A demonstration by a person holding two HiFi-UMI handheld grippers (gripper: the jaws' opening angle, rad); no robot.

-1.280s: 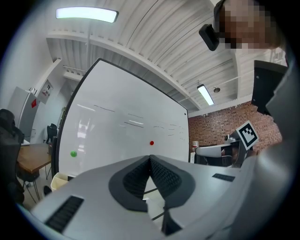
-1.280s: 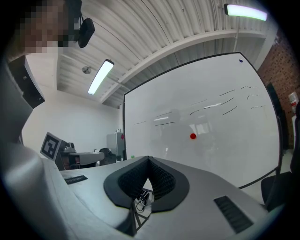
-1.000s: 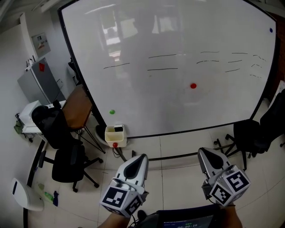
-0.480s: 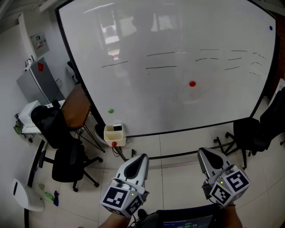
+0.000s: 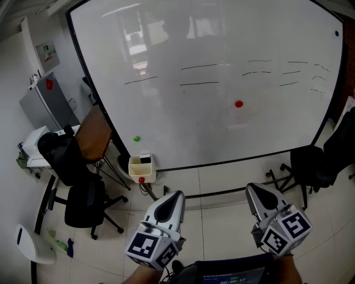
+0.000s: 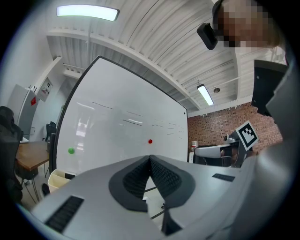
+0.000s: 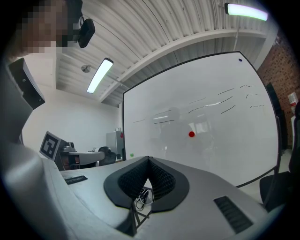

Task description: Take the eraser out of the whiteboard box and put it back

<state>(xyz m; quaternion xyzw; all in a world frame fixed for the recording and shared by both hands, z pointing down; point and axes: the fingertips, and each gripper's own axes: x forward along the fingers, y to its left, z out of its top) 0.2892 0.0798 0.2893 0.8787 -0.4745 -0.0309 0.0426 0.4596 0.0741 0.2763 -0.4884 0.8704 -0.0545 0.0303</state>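
Both your left gripper (image 5: 175,195) and right gripper (image 5: 252,188) are clenched on nothing, well apart from the whiteboard box (image 5: 136,170). A dark block inside, probably the eraser (image 5: 146,160). Black office chair (image 5: 83,202) stands beside it.

your room is bright. long white ceiling lamps (image 6: 86,12) shine down and make pale glare on the big shiny white board (image 5: 145,41). both gripper views bend round, with dark corners.
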